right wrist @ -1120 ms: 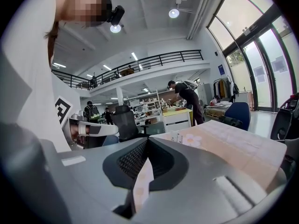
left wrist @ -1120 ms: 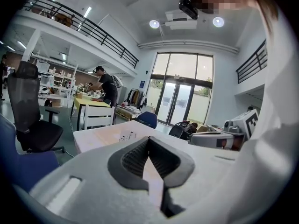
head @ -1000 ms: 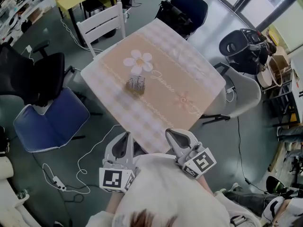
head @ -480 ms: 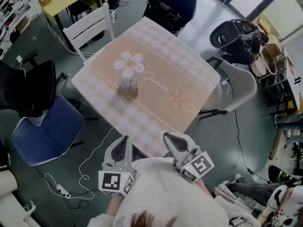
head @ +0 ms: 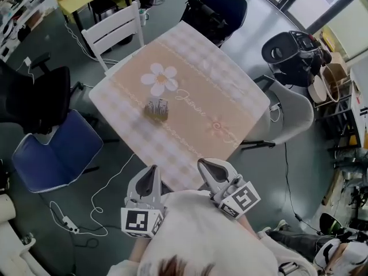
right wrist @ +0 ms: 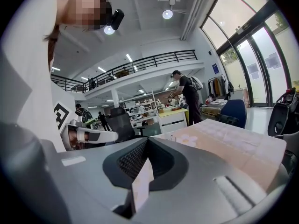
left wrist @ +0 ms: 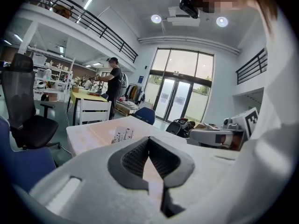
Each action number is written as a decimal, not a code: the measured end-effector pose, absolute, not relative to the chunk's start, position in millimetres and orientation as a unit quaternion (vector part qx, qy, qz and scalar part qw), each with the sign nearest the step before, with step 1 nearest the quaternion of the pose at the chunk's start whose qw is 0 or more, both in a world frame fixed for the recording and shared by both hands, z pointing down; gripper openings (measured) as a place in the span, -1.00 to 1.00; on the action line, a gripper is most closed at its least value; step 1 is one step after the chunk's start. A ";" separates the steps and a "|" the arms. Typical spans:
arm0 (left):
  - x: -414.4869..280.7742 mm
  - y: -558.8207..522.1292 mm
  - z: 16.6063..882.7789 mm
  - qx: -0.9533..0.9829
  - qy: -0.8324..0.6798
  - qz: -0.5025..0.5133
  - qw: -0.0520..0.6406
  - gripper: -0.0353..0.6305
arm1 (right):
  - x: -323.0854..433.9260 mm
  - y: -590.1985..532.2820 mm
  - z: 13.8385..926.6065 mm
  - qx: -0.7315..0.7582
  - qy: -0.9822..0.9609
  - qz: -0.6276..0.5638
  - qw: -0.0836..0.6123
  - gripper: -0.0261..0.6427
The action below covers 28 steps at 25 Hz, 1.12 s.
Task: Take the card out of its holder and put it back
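The card holder (head: 156, 109) is a small grey stand with a printed card upright in it. It sits near the left middle of the table (head: 230, 91), which has a beige checked cloth with a daisy print. The left gripper view shows the card holder (left wrist: 122, 135) far ahead on the table. My left gripper (head: 152, 170) and right gripper (head: 204, 165) are held close to the person's body, off the table's near corner. Both are shut with nothing in them. Each gripper shows in the other's view: the right gripper (left wrist: 210, 136) and the left gripper (right wrist: 88, 135).
Chairs ring the table: a white wooden one (head: 115, 30) at the far left, a blue one (head: 52, 151) and a black one (head: 34, 96) on the left, a grey one (head: 290, 111) on the right. Cables (head: 95, 211) lie on the floor. A person (left wrist: 113, 85) stands far off.
The head view has shifted a little, so the table sits slightly differently in the frame. Both grippers stay shut and in the same place near the body.
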State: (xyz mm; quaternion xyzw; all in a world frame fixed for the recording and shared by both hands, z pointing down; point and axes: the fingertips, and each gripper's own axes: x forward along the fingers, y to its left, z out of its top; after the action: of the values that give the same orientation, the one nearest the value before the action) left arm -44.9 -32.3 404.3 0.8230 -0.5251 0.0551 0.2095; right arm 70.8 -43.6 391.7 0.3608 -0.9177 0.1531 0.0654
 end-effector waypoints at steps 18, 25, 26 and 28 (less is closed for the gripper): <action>-52.0 -39.2 396.7 0.807 -0.554 0.035 0.200 -0.89 | 62.7 -54.4 386.0 0.333 -0.931 0.138 0.059 -0.93; -46.6 -41.7 396.7 0.807 -0.555 0.032 0.201 -0.89 | 69.1 -58.3 383.3 0.333 -0.932 0.136 0.047 -0.93; -47.9 -40.0 398.7 0.806 -0.555 0.039 0.200 -0.89 | 69.5 -60.1 383.7 0.333 -0.932 0.134 0.048 -0.93; -51.6 -35.6 403.9 0.804 -0.558 0.057 0.198 -0.89 | 71.4 -68.2 385.4 0.335 -0.932 0.132 0.052 -0.88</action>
State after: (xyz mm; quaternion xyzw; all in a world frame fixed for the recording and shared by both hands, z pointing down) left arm -51.6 -35.6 403.9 0.8039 -0.5579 0.0570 0.1982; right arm 71.4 -68.2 385.4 0.3347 -0.9316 0.1318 0.0515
